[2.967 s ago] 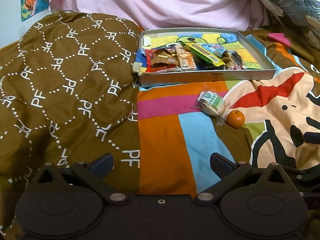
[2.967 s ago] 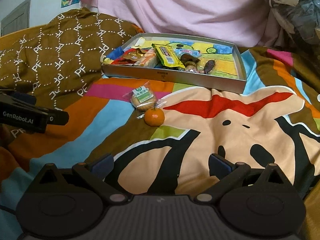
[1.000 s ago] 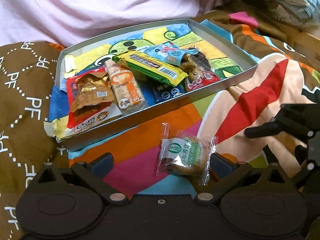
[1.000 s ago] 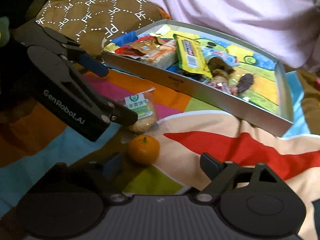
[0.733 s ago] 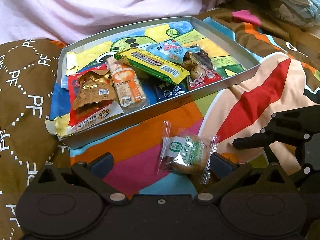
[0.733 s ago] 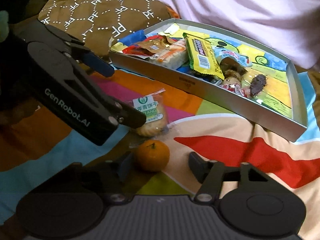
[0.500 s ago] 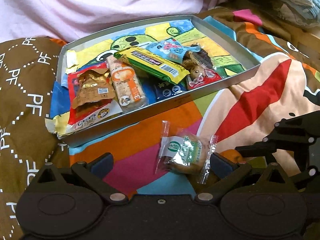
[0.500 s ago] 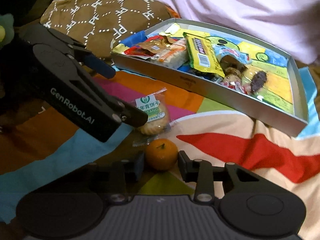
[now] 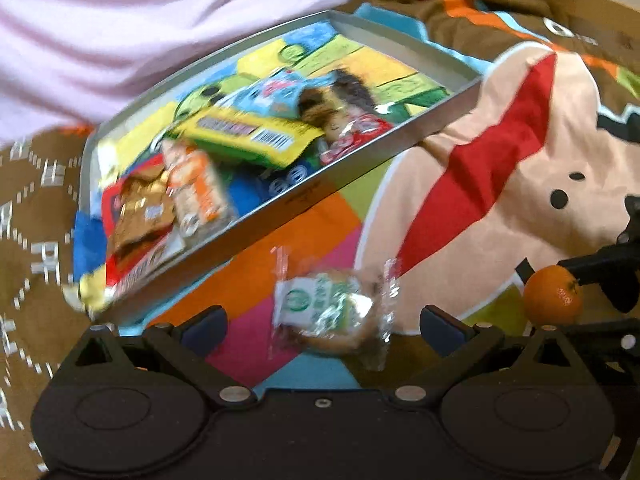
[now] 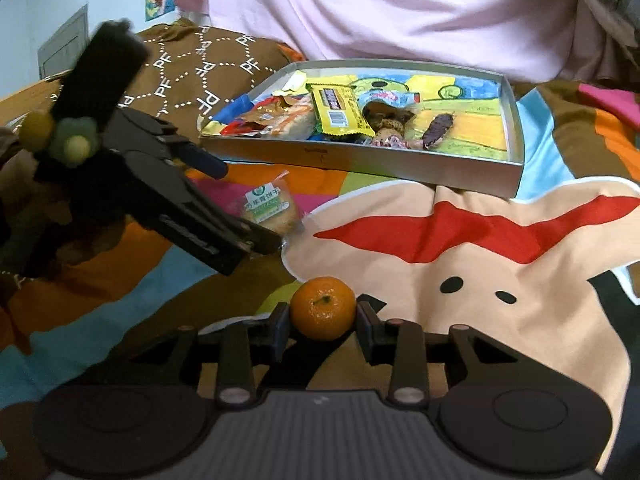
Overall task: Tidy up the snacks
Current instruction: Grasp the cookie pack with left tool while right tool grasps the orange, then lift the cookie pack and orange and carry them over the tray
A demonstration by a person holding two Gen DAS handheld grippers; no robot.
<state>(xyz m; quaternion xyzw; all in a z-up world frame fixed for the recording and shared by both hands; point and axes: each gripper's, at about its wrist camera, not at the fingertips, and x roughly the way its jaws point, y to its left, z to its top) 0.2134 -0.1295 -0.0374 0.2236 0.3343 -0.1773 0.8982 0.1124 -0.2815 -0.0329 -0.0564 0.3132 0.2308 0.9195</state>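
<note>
A small orange (image 10: 323, 307) is gripped between the pads of my right gripper (image 10: 323, 315), low over the cartoon blanket; from the left wrist the orange (image 9: 554, 294) shows at the right edge. A wrapped round biscuit (image 9: 332, 312) lies on the blanket between the spread fingers of my left gripper (image 9: 322, 322), which is open and not pressing on it. From the right wrist the biscuit (image 10: 270, 208) sits between that gripper's two fingertips. Beyond both stands a grey metal tray (image 10: 360, 160) holding several snack packets, among them a yellow bar (image 10: 336, 110).
The colourful cartoon blanket (image 10: 500, 280) covers the bed on the right. A brown patterned quilt (image 10: 192, 68) rises on the left behind the tray (image 9: 320, 200). Pink cloth (image 10: 400, 8) hangs at the back. The tray's right half shows bare painted floor.
My right gripper has shut on the orange and carried it to the right, away from the biscuit. The left gripper has rolled and shifted, so the biscuit now lies midway between its open fingers.
</note>
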